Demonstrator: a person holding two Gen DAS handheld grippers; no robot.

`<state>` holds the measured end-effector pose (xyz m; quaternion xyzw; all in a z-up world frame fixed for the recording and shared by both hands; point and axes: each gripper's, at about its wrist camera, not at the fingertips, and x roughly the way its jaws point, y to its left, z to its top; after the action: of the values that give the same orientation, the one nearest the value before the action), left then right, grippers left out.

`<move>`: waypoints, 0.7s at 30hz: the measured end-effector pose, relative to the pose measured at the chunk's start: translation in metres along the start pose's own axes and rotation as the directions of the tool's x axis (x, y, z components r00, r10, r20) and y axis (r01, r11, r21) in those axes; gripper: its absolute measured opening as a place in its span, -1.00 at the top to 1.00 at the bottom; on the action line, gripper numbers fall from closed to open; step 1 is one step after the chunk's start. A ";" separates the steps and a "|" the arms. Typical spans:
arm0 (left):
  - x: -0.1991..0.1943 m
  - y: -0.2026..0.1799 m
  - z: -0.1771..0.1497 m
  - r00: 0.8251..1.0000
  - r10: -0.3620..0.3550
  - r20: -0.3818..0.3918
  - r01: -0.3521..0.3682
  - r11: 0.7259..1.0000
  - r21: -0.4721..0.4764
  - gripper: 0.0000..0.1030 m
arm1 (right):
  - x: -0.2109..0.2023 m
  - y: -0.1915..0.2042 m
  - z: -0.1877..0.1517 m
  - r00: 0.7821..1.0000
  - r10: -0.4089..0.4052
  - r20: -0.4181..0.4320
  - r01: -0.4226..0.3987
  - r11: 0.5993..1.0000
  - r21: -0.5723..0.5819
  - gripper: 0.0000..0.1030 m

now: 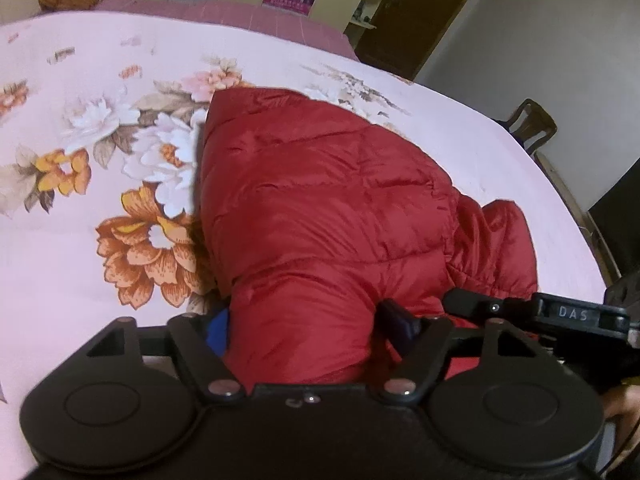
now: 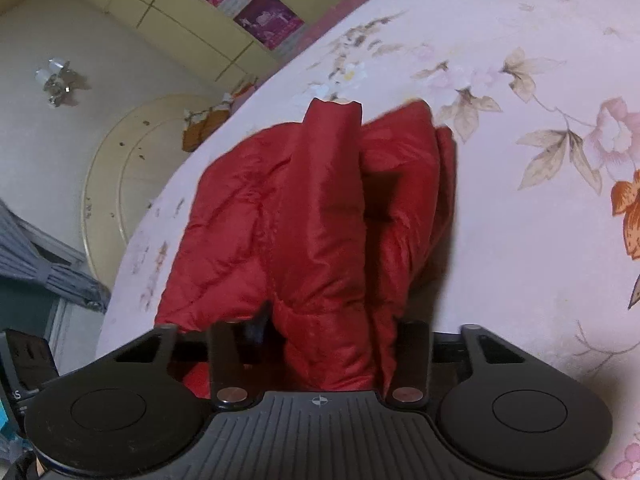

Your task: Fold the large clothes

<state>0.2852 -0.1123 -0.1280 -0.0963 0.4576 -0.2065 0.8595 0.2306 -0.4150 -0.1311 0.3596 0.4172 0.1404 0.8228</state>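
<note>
Red quilted jacket (image 1: pixel 328 216) lies bundled on the flowered bed (image 1: pixel 100 80), its long axis running straight away from both tongs toward the pink-postered wall. My left tongs (image 1: pixel 308 332) are clamped on the jacket's near edge, fabric bulging between the jaws. My right tongs (image 2: pixel 328 344) likewise pinch a raised ridge of that edge. Both hands sit about equally near, so I judge the next fold carries this edge forward over the bundle.
</note>
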 end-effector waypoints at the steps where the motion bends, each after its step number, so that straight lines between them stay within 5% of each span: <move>1: -0.003 -0.002 0.000 1.000 0.005 0.008 -0.005 1.000 0.004 -0.31 | -0.003 0.002 0.001 1.000 0.008 0.008 -0.008 1.000 -0.009 0.33; 11: -0.055 0.003 0.003 0.993 0.076 0.090 -0.078 0.997 0.020 -0.24 | -0.002 0.046 -0.001 0.995 0.095 0.015 -0.094 0.993 -0.071 0.36; 21: -0.110 0.092 0.018 0.985 0.078 0.151 -0.080 0.997 0.009 -0.24 | 0.058 0.142 -0.029 0.993 0.113 0.031 -0.109 0.988 -0.111 0.36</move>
<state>0.2702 0.0184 -0.0677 -0.0871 0.3931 -0.1679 0.8998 0.2528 -0.2712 -0.0757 0.3394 0.3726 0.2018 0.8398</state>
